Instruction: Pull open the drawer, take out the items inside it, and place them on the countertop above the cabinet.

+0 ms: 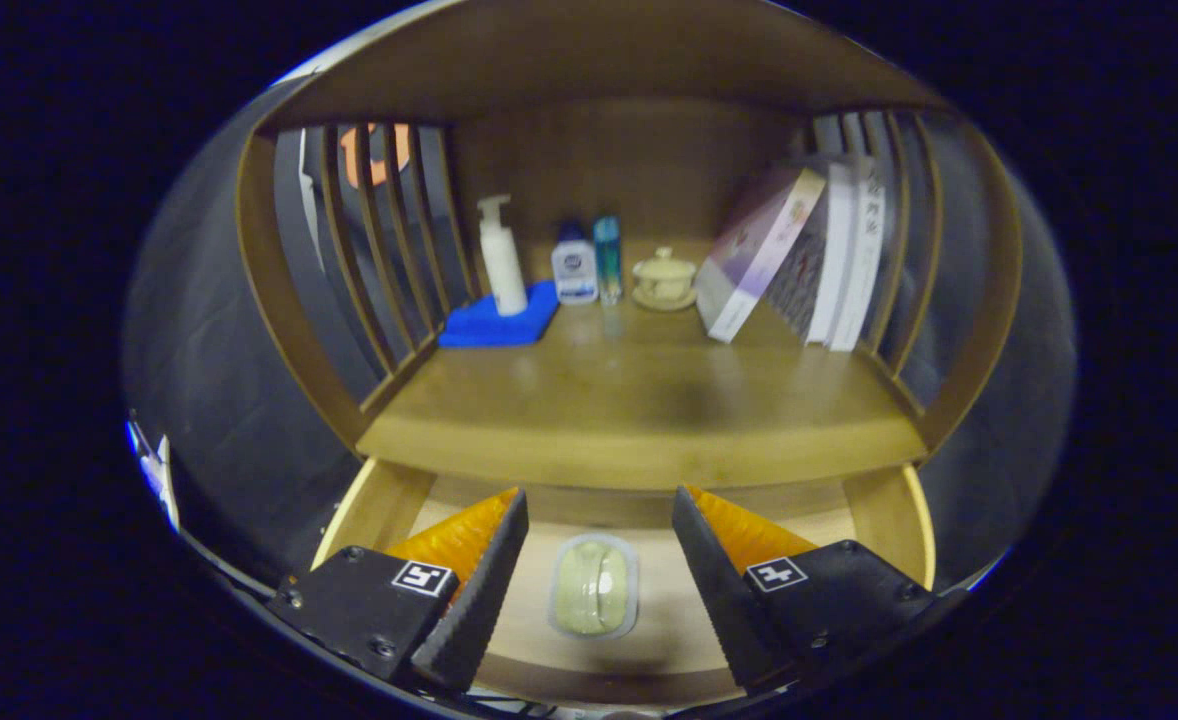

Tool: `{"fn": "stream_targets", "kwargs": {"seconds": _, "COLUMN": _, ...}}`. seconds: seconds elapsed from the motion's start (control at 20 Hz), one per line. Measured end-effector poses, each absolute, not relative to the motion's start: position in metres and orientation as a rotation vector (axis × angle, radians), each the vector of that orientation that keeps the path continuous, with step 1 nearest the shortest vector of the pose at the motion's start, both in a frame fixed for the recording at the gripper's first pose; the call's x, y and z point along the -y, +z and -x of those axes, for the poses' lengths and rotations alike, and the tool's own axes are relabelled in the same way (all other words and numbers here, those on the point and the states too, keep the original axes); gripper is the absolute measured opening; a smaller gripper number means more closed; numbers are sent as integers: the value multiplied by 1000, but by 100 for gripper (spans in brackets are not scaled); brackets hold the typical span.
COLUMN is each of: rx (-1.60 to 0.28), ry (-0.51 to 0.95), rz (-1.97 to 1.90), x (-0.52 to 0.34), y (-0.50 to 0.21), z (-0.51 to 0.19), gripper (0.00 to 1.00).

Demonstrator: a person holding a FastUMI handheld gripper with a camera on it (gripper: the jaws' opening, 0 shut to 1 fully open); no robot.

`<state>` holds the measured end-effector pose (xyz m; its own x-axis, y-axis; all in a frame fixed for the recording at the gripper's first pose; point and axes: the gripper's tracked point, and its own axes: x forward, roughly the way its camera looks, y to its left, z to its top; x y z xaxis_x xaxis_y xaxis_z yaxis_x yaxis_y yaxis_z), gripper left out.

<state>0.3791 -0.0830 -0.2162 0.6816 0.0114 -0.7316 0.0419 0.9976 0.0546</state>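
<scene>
Drawer (879, 510) was pulled open under the front edge of the counter (639, 400), wooden, side walls showing at left and right. Counter sat inside a wooden cabinet (289, 300) with slatted sides and a solid back panel. Books (809, 255) leaned at the counter's back right corner, the front one tilted left. Blue mat (494, 322) lay at the back left corner with a white pump bottle (501, 255) standing on it. Just right of the mat along the back edge: small clear bottle with a blue cap (574, 265), then a slim teal bottle (607, 258), then a lidded cream cup on a saucer (664, 278). Hand-held gripper (599, 560) was released, fingers (474, 590) spread wide over the drawer, touching nothing. Small pale green item in a clear oval case (594, 585) lay flat on the drawer floor, between the fingers, apart from both.
</scene>
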Motion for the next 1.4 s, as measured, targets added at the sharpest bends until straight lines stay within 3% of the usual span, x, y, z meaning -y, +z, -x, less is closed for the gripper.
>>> {"fn": "stream_targets", "kwargs": {"seconds": 0.35, "rx": -1094, "ry": 9, "rz": -17, "x": 61, "y": -291, "z": -355, "gripper": 82}}
{"fn": "stream_targets", "kwargs": {"seconds": 0.5, "rx": -1149, "ry": -9, "rz": 15, "x": 67, "y": -302, "z": -351, "gripper": 70}}
{"fn": "stream_targets", "kwargs": {"seconds": 0.8, "rx": -1246, "ry": -34, "rz": -11, "x": 69, "y": -326, "z": -347, "gripper": 56}}
{"fn": "stream_targets", "kwargs": {"seconds": 0.9, "rx": -1271, "ry": -50, "rz": -40, "x": 71, "y": -332, "z": -343, "gripper": 39}}
{"fn": "stream_targets", "kwargs": {"seconds": 1.05, "rx": -1270, "ry": -32, "rz": -51, "x": 71, "y": -330, "z": -342, "gripper": 23}}
{"fn": "stream_targets", "kwargs": {"seconds": 1.4, "rx": -1208, "ry": 33, "rz": -68, "x": 78, "y": -275, "z": -331, "gripper": 20}}
